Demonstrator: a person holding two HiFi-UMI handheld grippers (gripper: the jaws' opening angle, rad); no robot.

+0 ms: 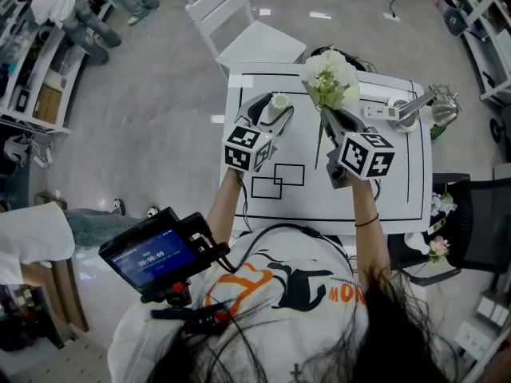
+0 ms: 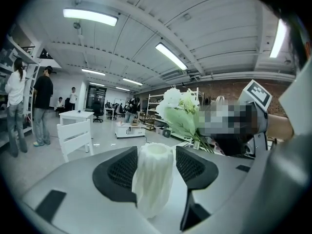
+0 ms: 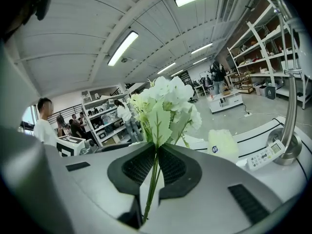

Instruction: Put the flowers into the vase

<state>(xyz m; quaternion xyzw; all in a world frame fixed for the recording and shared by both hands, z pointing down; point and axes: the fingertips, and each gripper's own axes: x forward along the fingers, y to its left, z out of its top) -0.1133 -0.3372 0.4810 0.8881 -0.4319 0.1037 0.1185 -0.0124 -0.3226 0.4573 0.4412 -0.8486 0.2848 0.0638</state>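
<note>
A ribbed white vase [image 1: 278, 102] stands upright on the white table [image 1: 399, 182], toward its far left. My left gripper [image 1: 275, 113] is open, its jaws either side of the vase [image 2: 152, 189] with a thin gap on the right. My right gripper [image 1: 330, 120] is shut on the green stems [image 3: 152, 189] of a bunch of white flowers [image 1: 330, 78]. It holds them upright above the table, to the right of the vase. In the right gripper view the blooms [image 3: 163, 104] rise above the jaws and the vase [image 3: 223, 144] shows to their right.
A white remote [image 1: 382, 112] and a metal lamp base [image 1: 423, 106] lie at the table's far right. Black rectangles [image 1: 278, 179] are marked on the tabletop. A white chair [image 1: 239, 22] stands beyond the table, a black chair [image 1: 479, 222] with more flowers [image 1: 437, 248] at the right.
</note>
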